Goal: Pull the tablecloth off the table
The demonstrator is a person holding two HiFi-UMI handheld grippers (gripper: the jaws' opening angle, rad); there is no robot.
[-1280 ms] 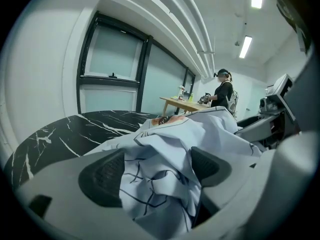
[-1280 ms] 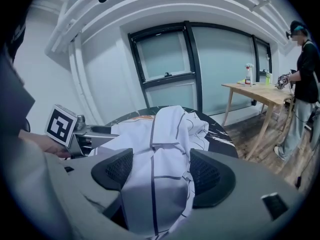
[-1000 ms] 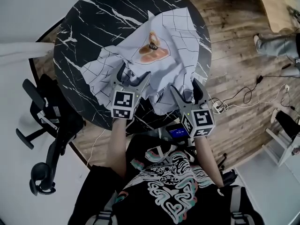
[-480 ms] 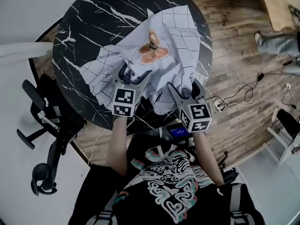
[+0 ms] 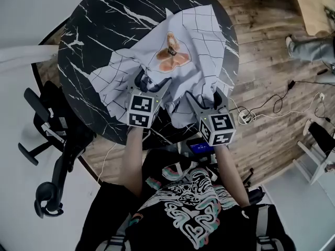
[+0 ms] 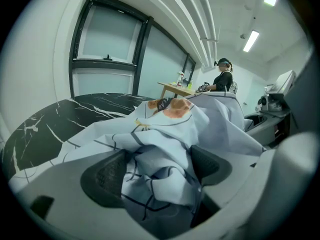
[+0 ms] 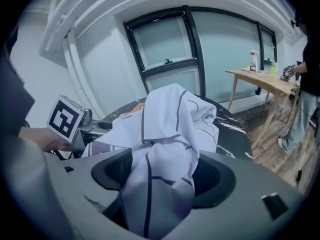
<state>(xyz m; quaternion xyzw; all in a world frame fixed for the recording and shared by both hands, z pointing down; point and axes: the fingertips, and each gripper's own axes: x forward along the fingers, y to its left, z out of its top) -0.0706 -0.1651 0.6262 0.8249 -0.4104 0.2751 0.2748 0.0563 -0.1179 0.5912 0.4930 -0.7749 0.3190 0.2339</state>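
Only close-up: tablecloth point(image 6: 167, 126) inside left claw point(image 6: 159, 170)

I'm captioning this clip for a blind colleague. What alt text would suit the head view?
Seen from above, a person holds the left gripper and the right gripper, each shut on the near edge of a crumpled white, grid-patterned tablecloth lying on a round black marble table. A black office chair stands at the left on the wooden floor.
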